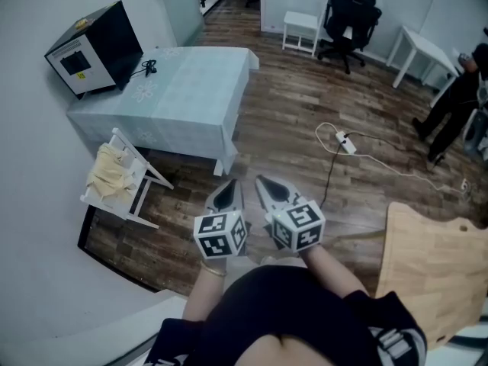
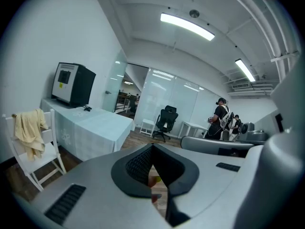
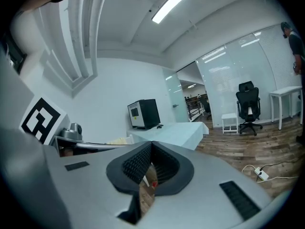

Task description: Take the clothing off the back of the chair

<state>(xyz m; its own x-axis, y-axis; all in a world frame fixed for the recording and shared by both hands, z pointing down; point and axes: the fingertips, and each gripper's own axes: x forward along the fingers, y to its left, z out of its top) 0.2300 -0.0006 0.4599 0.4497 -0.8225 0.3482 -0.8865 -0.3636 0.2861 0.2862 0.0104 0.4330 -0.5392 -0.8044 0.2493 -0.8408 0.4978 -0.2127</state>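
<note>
1. Hanging over the back of a white chair [image 1: 145, 162], the pale yellow clothing [image 1: 109, 172] is at the left, just beside the near end of the table [image 1: 183, 90].
2. Left gripper [image 1: 226, 193]: jaws pressed together, holding nothing.
3. Right gripper [image 1: 268, 185]: jaws also together and empty, just beside the left one.
4. Both grippers hover near the person's body, well apart from the chair, to its right.
</note>
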